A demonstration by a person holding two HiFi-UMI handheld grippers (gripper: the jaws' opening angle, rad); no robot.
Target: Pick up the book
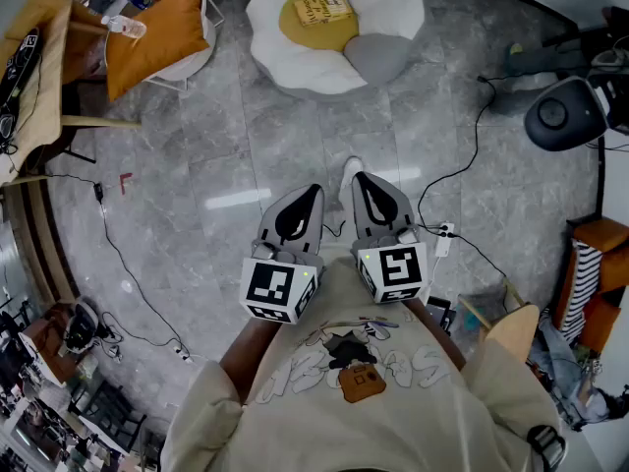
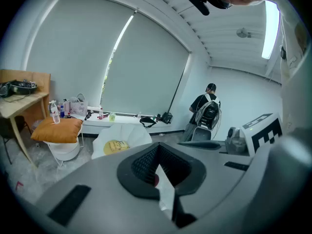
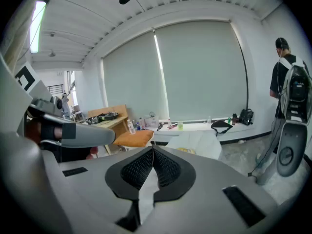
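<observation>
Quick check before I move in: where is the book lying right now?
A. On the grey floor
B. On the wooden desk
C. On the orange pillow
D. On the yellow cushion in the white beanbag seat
D. In the head view the book rests on top of the yellow cushion, which sits in the white beanbag seat.

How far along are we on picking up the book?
Done: nothing yet. The book lies on the yellow cushion in the white beanbag, across the floor from both grippers. In hand: nothing. The left gripper and right gripper are shut and empty, side by side. Left: walk over, open a gripper, grip the book, lift.
</observation>
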